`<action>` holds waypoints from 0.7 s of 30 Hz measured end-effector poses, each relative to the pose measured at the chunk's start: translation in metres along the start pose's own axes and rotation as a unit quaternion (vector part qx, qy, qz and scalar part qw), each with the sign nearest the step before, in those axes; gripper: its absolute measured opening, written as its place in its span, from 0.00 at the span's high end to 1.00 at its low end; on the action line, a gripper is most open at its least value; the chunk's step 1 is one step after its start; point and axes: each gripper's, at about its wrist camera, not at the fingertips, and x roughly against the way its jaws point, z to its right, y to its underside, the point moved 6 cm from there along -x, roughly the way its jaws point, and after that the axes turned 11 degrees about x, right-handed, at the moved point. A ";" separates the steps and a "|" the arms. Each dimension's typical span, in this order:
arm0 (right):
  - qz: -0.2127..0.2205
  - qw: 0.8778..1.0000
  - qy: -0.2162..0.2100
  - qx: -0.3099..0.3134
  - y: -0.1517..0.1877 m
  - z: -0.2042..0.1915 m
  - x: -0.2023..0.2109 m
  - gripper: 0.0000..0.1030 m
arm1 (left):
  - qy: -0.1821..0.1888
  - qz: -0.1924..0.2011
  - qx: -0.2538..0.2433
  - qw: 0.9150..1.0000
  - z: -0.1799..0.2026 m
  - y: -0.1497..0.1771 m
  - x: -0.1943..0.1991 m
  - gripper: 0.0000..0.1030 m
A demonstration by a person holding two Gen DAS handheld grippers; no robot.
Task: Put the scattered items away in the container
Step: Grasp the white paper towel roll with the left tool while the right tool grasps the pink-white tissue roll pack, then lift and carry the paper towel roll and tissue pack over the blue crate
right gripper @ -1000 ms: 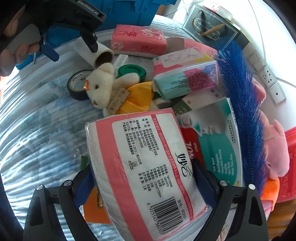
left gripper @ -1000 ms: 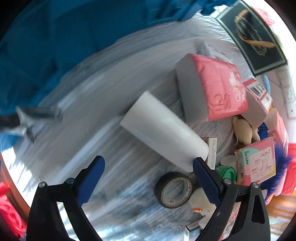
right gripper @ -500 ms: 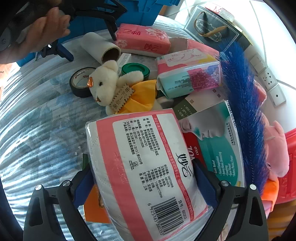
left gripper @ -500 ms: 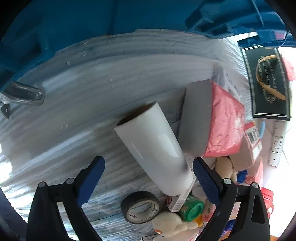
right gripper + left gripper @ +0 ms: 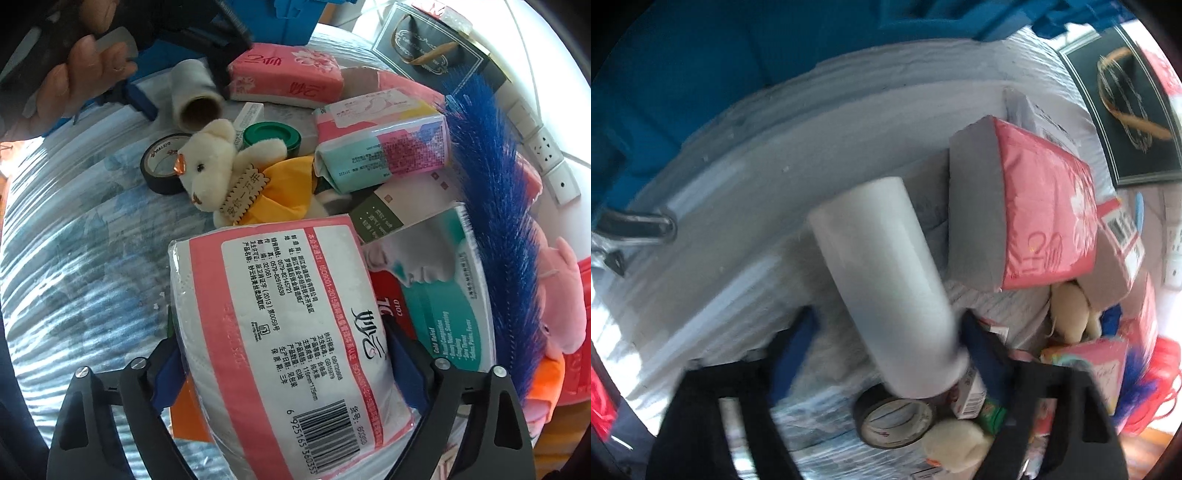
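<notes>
A white roll [image 5: 879, 266] lies on the wrapped tabletop [image 5: 738, 229] below the blue crate [image 5: 701, 92]. My left gripper [image 5: 890, 321] straddles it, blurred, its jaws closing. The right pad touches the roll and a strip of table shows beside the left pad. The right wrist view shows that gripper [image 5: 184, 90], held by a hand [image 5: 85, 74], around the same roll [image 5: 195, 96]. My right gripper [image 5: 286, 365] points down over a pink-and-white tissue pack [image 5: 280, 314]. Its jaws are closing and both pads touch the pack's sides.
Beside the roll are a pink tissue pack [image 5: 1045, 206] and black tape [image 5: 162, 162]. A teddy bear [image 5: 214, 166], green-lidded jar [image 5: 271, 136], blue feather duster [image 5: 491, 206], boxes and a pink plush [image 5: 561, 295] crowd the right. A black gift bag [image 5: 1126, 110] stands at the back.
The left gripper has come closer to the white roll and its fingers have swung in from wide apart to either side of it. The right gripper's fingers narrowed slightly on the tissue pack.
</notes>
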 end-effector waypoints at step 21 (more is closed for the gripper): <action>-0.005 0.995 0.015 -0.102 0.048 0.005 0.068 0.19 | 0.010 -0.011 -0.100 0.995 0.000 0.037 0.041 0.56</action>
